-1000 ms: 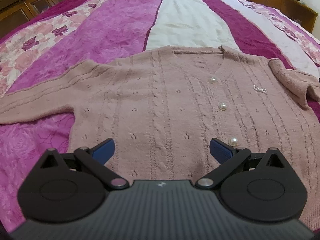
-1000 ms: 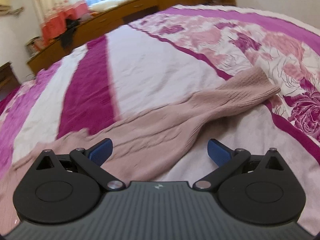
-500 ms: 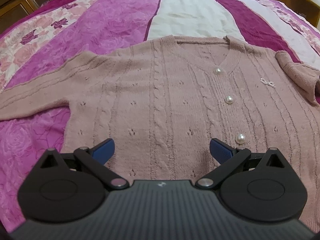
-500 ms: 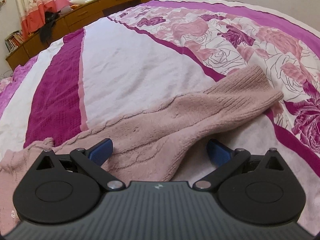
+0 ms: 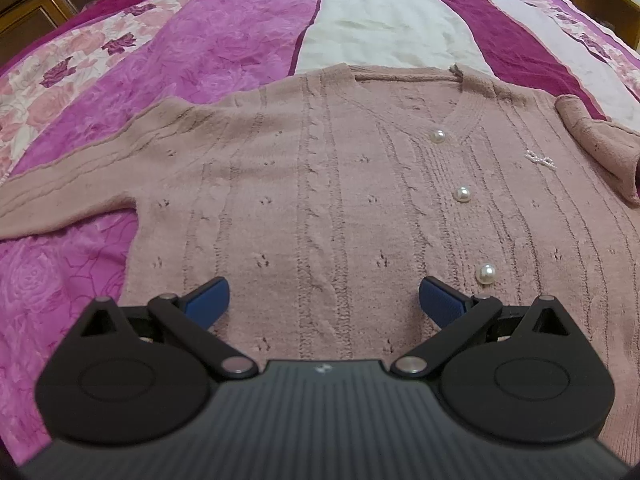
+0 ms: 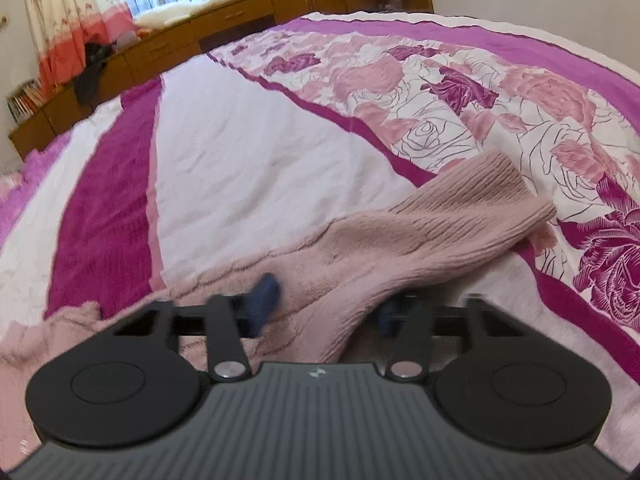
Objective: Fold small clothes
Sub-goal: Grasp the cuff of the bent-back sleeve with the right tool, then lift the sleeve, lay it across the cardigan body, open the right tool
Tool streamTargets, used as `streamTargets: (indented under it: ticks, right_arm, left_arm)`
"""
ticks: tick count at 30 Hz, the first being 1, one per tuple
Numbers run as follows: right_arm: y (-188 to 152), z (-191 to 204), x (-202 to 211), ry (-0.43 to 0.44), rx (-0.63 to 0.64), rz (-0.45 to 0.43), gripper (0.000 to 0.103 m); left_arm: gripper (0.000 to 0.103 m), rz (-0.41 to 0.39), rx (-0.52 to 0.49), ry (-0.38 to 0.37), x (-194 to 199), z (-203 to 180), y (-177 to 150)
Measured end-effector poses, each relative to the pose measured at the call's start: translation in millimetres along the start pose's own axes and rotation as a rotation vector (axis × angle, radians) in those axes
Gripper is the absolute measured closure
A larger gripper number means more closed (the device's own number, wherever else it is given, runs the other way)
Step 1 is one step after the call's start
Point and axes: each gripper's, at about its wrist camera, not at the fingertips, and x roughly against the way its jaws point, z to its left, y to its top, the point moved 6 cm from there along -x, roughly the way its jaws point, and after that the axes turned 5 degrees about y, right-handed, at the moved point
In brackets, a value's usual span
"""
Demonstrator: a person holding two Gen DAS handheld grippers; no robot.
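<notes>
Pink knit: sleeve [image 6: 420, 240] runs from between the right gripper [image 6: 326, 306] pads up to the frame's right.
Right gripper: jaws have just been closing, pinching the sleeve.
Left gripper [image 5: 324, 300]: jaws wide apart, nothing held, low centre.
Cardigan [image 5: 340, 200]: flat on the bedspread [image 5: 224, 44], filling the frame's middle beyond the left pads.

Pink cardigan [image 5: 340, 184] flat on striped bedspread [image 5: 208, 40], left gripper [image 5: 324, 300] jaws wide above its hem.

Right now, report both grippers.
Left gripper: open, empty, above the cardigan.
Right gripper: jaws just closing on the cardigan's sleeve.
</notes>
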Motion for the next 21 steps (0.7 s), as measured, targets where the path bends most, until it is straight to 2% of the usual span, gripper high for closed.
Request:
streamTargets:
  ticks: [1, 3, 4, 9, 14, 21]
  right_arm:
    - [1.1, -1.0, 2.1, 0.025, -0.010, -0.006, 0.075]
    - [3.8, -0.5, 6.4, 0.056, -0.003, -0.016, 0.092]
    - [5.4, 0.5, 10.1, 0.059, 0.009, -0.029, 0.093]
    - [22.0, 4.7, 36.4, 0.092, 0.034, -0.117, 0.096]
    - [46.9, 3.5, 69.8, 0.085, 0.051, -0.203, 0.096]
    - [65.8, 3.9, 110.3, 0.099, 0.060, -0.261, 0.096]
  left_arm:
    - [0.000, -0.002, 0.000, -0.001, 0.4, 0.1, 0.1]
    - [0.000, -0.007, 0.001, -0.002, 1.2, 0.5, -0.1]
    - [0.000, -0.007, 0.002, -0.002, 1.3, 0.5, -0.1]
    - [0.000, -0.012, 0.005, -0.007, 4.1, 2.4, 0.7]
    - [0.000, -0.031, 0.023, -0.010, 10.3, 9.0, 4.2]
    - [0.000, -0.039, 0.039, -0.009, 13.9, 18.7, 8.2]
